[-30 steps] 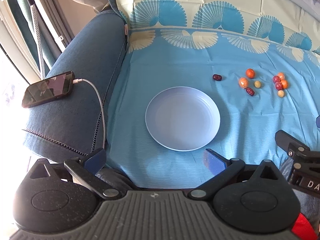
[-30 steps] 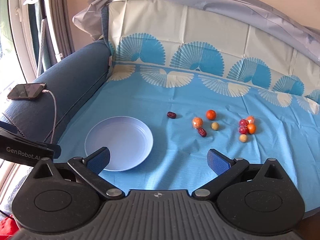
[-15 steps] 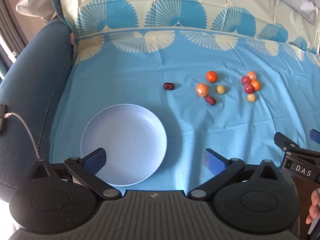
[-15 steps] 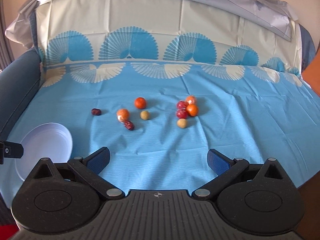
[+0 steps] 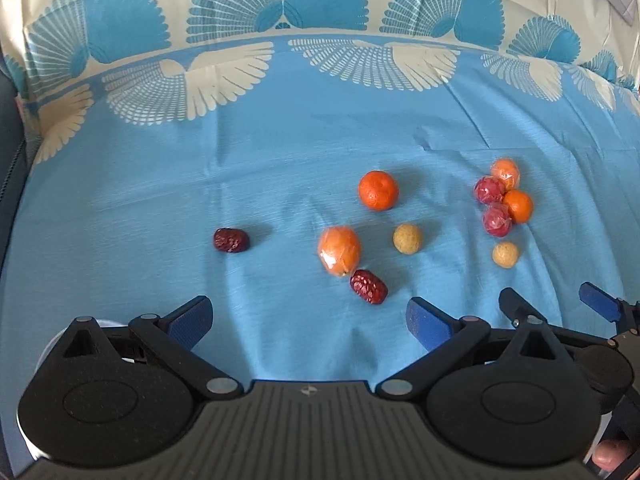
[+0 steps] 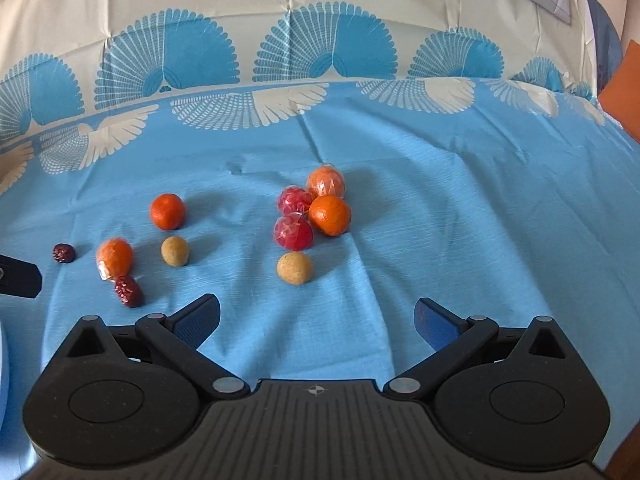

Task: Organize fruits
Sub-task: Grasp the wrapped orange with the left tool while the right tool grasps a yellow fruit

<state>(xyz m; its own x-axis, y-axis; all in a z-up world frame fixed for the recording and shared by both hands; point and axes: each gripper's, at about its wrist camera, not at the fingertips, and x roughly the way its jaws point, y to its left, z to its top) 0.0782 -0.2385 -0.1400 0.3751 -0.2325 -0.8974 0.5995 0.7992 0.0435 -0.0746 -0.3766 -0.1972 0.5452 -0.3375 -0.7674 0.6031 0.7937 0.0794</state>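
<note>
- The left gripper (image 5: 308, 322) hangs low over the blue cloth (image 5: 320, 128), jaws spread wide and holding nothing; a wrinkled red date (image 5: 368, 286) lies just ahead of its right finger, touching or nearly touching a plastic-wrapped orange (image 5: 339, 250)
- The right gripper (image 6: 318, 320) is likewise wide open and empty, poised near a tan ball-shaped fruit (image 6: 294, 267) that sits just in front of a tight cluster: two wrapped red fruits (image 6: 293, 233), a bare orange (image 6: 329, 215) and another wrapped orange (image 6: 325, 181)
- Further out, a second date (image 5: 231, 240) lies alone to the left, with a bare orange (image 5: 378, 190) and a second tan fruit (image 5: 407, 239) between the two groups
- A sliver of the pale plate (image 5: 45, 360) shows behind the left gripper's body; no fruit can be seen on it, though most of it is hidden
- Judged from this, the sorting has yet to begin and both tools are in the approach, each lined up on the nearest piece
- The next move likely calls for lowering over one small fruit and closing gently; round pieces may roll on the soft cloth, and the clustered ones may be nudged apart
</note>
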